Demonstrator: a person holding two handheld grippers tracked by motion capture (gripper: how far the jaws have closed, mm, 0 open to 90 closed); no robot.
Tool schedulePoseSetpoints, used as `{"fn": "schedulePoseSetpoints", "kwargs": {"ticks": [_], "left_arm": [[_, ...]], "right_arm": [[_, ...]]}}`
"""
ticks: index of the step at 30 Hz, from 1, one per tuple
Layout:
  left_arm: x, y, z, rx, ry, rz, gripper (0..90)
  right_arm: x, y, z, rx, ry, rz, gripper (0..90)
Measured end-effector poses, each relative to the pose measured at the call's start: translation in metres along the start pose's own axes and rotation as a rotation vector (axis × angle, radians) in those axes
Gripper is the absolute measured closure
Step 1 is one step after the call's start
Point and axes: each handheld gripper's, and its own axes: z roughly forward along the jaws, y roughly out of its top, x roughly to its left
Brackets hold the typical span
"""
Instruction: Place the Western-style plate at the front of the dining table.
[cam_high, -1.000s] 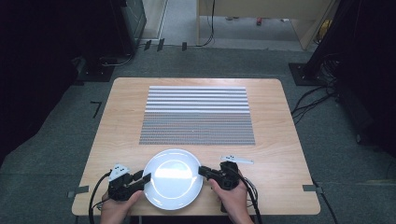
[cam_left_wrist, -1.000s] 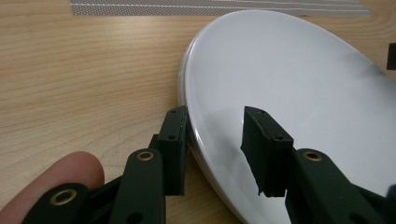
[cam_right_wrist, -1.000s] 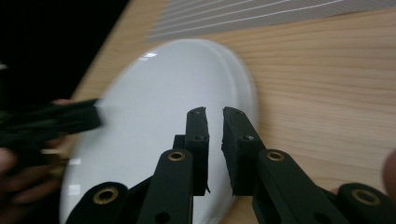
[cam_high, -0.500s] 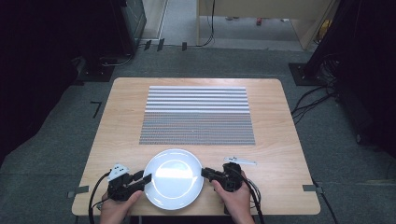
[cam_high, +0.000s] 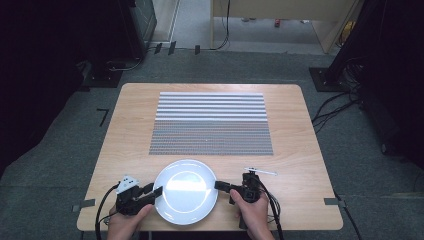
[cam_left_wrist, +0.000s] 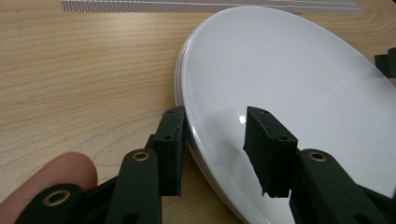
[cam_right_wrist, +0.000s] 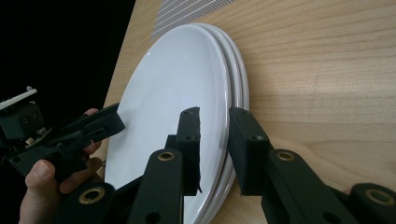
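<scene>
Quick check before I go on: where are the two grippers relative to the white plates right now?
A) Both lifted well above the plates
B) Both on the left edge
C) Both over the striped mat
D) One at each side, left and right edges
D: in the high view the left gripper sits at the left rim of the white plates and the right gripper at the right rim, jaws straddling the edge.

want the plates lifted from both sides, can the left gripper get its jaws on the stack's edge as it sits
Probably yes. The left gripper already has the plates' rim between its jaws, one above, one below, with nothing in the way.
</scene>
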Motion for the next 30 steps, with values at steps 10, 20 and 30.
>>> {"fn": "schedulePoseSetpoints", "kwargs": {"ticks": [10,20,30], "left_arm": [[0.0,-0.001,0.001,-0.004,-0.009,0.008,58.5],[-0.001,-0.001,0.004,0.017,-0.019,0.017,56.7],[-0.002,-0.002,0.004,0.017,-0.007,0.014,57.6]], "right_arm": [[0.0,0.001,-0.005,-0.008,0.048,0.053,80.2],[-0.001,-0.001,-0.01,-0.051,-0.017,0.06,79.0],[-0.007,-0.003,-0.004,-0.007,0.026,0.122,78.4]]}}
